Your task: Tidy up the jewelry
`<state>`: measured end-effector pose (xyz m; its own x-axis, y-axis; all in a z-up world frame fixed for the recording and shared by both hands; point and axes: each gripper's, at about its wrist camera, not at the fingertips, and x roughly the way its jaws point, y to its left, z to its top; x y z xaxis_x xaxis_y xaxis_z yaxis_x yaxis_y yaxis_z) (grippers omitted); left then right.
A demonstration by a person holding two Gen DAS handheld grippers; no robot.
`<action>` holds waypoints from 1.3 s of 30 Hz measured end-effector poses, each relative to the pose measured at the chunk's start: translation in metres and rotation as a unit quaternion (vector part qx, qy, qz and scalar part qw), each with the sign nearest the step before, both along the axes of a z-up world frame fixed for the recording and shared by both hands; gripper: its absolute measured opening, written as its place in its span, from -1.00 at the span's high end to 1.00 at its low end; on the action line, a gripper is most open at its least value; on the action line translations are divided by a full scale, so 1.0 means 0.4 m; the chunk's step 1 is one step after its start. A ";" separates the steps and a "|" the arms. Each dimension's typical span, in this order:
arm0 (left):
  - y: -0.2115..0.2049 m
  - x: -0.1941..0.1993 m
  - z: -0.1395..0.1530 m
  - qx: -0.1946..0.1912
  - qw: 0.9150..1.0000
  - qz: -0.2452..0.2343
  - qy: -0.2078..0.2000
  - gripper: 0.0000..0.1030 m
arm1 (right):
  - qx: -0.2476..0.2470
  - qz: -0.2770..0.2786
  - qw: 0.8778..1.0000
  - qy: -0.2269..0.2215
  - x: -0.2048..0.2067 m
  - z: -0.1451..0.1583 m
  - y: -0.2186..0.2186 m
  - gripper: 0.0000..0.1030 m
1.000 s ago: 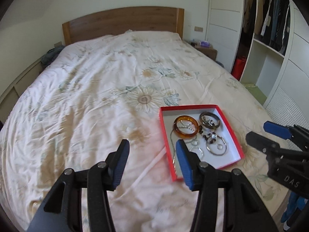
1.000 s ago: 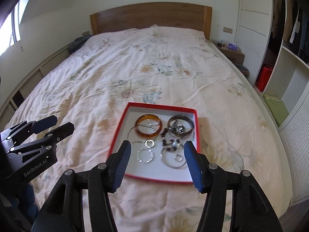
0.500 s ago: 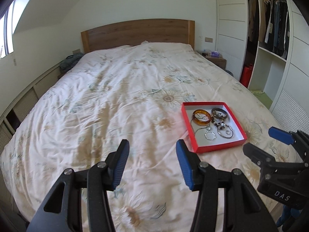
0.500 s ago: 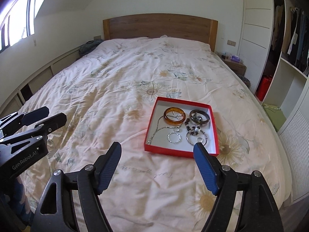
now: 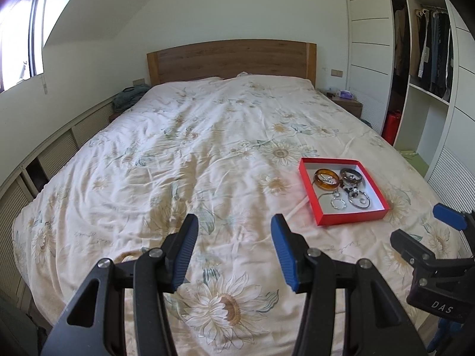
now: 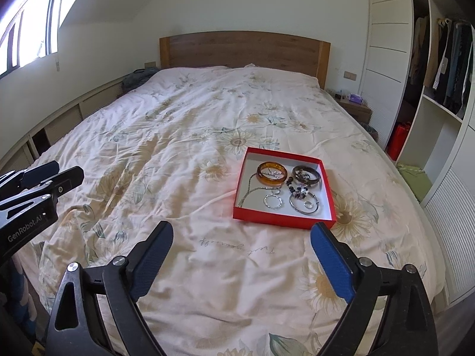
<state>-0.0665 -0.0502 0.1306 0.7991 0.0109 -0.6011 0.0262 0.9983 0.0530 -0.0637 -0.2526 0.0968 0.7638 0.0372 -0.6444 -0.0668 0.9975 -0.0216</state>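
Observation:
A red tray [image 5: 319,219] [image 6: 279,222] lies on the bed's near right part. It holds an amber bangle [image 5: 327,180] [image 6: 272,173], a dark bangle [image 5: 351,176] [image 6: 306,175], silver rings, a chain and a beaded piece. My left gripper [image 5: 234,230] is open and empty above the bedspread, well short and left of the tray. My right gripper [image 6: 242,237] is open and empty, back from the tray's near edge. Each gripper also shows at the edge of the other's view.
The bed [image 5: 207,154] has a floral bedspread and a wooden headboard [image 6: 243,50]. An open wardrobe [image 6: 439,68] with shelves stands at the right. A nightstand [image 6: 353,103] is by the headboard. Low cabinets [image 5: 59,148] run along the left wall.
Both grippers have pulled back and up from the tray, which now looks smaller and farther. The right gripper's jaws have opened wider. The jewelry has not moved.

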 end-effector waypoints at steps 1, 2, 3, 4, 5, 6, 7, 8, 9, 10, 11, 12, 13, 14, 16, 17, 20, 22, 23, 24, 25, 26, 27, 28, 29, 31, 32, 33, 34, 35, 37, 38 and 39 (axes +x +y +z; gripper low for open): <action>0.000 -0.002 0.000 0.000 1.000 0.001 0.000 0.05 | 0.000 -0.001 1.000 0.000 0.000 -0.002 -0.001 -0.83; -0.001 -0.002 -0.001 0.000 1.000 0.001 0.000 0.05 | 0.000 -0.002 1.000 -0.001 -0.001 -0.004 -0.002 -0.84; -0.002 -0.002 -0.001 -0.001 1.000 0.001 -0.001 0.05 | -0.001 -0.003 1.000 -0.002 -0.002 -0.005 -0.003 -0.87; -0.001 -0.001 -0.002 -0.001 1.000 0.001 0.000 0.05 | -0.002 -0.004 1.000 -0.003 -0.003 -0.006 -0.005 -0.88; -0.001 -0.002 -0.003 0.000 1.000 0.001 0.000 0.05 | -0.003 -0.005 1.000 -0.004 -0.003 -0.008 -0.007 -0.90; -0.002 -0.003 -0.003 0.002 1.000 0.001 -0.001 0.05 | -0.003 -0.006 1.000 -0.005 -0.003 -0.009 -0.009 -0.90; -0.001 -0.005 -0.004 0.002 1.000 0.000 -0.002 0.05 | -0.004 -0.009 1.000 -0.006 -0.003 -0.011 -0.012 -0.92; -0.002 -0.002 -0.003 0.000 1.000 0.001 -0.002 0.05 | -0.004 -0.011 1.000 -0.007 -0.001 -0.014 -0.014 -0.98; -0.001 -0.003 -0.004 0.001 1.000 0.002 -0.003 0.05 | -0.004 -0.013 1.000 -0.008 -0.001 -0.017 -0.017 -0.99; -0.001 -0.003 -0.004 0.001 1.000 0.002 -0.003 0.05 | -0.005 -0.014 1.000 -0.008 0.001 -0.020 -0.018 -0.99; 0.001 -0.002 -0.007 0.001 1.000 0.003 -0.002 0.05 | -0.005 -0.017 1.000 -0.007 0.004 -0.024 -0.020 -0.99; 0.002 -0.004 -0.007 -0.001 1.000 0.002 -0.001 0.05 | -0.005 -0.019 1.000 -0.006 0.006 -0.029 -0.023 -0.99; 0.002 -0.004 -0.008 -0.002 1.000 0.002 -0.001 0.05 | -0.006 -0.020 1.000 -0.005 0.009 -0.033 -0.026 -0.99; 0.004 0.000 -0.009 -0.002 1.000 0.003 0.000 0.05 | -0.007 -0.021 1.000 -0.004 0.012 -0.038 -0.027 -0.99; 0.001 0.011 -0.016 -0.002 1.000 0.004 0.003 0.05 | -0.007 -0.021 1.000 -0.001 0.019 -0.051 -0.029 -0.99; 0.003 0.015 -0.021 -0.002 1.000 0.005 0.007 0.05 | -0.008 -0.020 1.000 0.001 0.023 -0.058 -0.030 -0.99; 0.005 0.039 -0.042 -0.001 1.000 0.009 0.014 0.05 | -0.010 -0.017 1.000 0.009 0.036 -0.080 -0.028 -0.99; 0.005 0.052 -0.056 0.000 1.000 0.011 0.020 0.05 | -0.010 -0.015 1.000 0.016 0.044 -0.097 -0.028 -0.99; 0.005 0.058 -0.065 0.002 1.000 0.013 0.023 0.05 | -0.010 -0.015 1.000 0.018 0.046 -0.103 -0.028 -0.99; 0.003 0.063 -0.074 0.005 1.000 0.014 0.026 0.05 | -0.010 -0.015 1.000 0.019 0.049 -0.109 -0.029 -0.99; 0.004 0.066 -0.081 0.005 0.999 0.014 0.029 0.05 | -0.011 -0.016 1.000 0.021 0.053 -0.116 -0.031 -0.99; 0.005 0.074 -0.091 0.005 0.999 0.015 0.034 0.05 | -0.011 -0.016 1.000 0.024 0.057 -0.122 -0.034 -0.99; 0.006 0.076 -0.097 0.006 0.999 0.016 0.036 0.05 | -0.013 -0.017 0.999 0.026 0.061 -0.128 -0.036 -0.99; 0.006 0.079 -0.103 0.006 0.999 0.017 0.039 0.05 | -0.014 -0.019 0.999 0.028 0.064 -0.131 -0.039 -0.99; 0.007 0.086 -0.111 0.006 0.999 0.017 0.043 0.05 | -0.015 -0.021 0.999 0.029 0.067 -0.136 -0.041 -0.99; 0.008 0.096 -0.122 0.005 0.999 0.016 0.048 0.05 | -0.018 -0.025 0.999 0.032 0.072 -0.143 -0.046 -0.99; 0.007 0.100 -0.127 0.005 0.999 0.015 0.050 0.05 | -0.019 -0.026 0.999 0.033 0.074 -0.147 -0.048 -0.99; 0.007 0.103 -0.132 0.005 0.999 0.015 0.052 0.05 | -0.020 -0.026 0.999 0.035 0.077 -0.150 -0.049 -0.99; 0.006 0.103 -0.135 0.004 0.998 0.015 0.053 0.05 | -0.021 -0.026 0.999 0.037 0.079 -0.154 -0.050 -0.99; 0.005 0.107 -0.140 0.004 0.998 0.015 0.054 0.05 | -0.022 -0.026 0.999 0.038 0.080 -0.155 -0.051 -0.99; 0.004 0.113 -0.149 0.003 0.998 0.014 0.059 0.05 | -0.026 -0.026 0.998 0.041 0.084 -0.162 -0.051 -0.99; 0.004 0.117 -0.155 0.002 0.998 0.014 0.061 0.05 | -0.027 -0.026 0.998 0.042 0.085 -0.164 -0.051 -0.99; 0.004 0.120 -0.159 0.001 0.998 0.013 0.063 0.05 | -0.029 -0.026 0.998 0.044 0.087 -0.168 -0.050 -0.99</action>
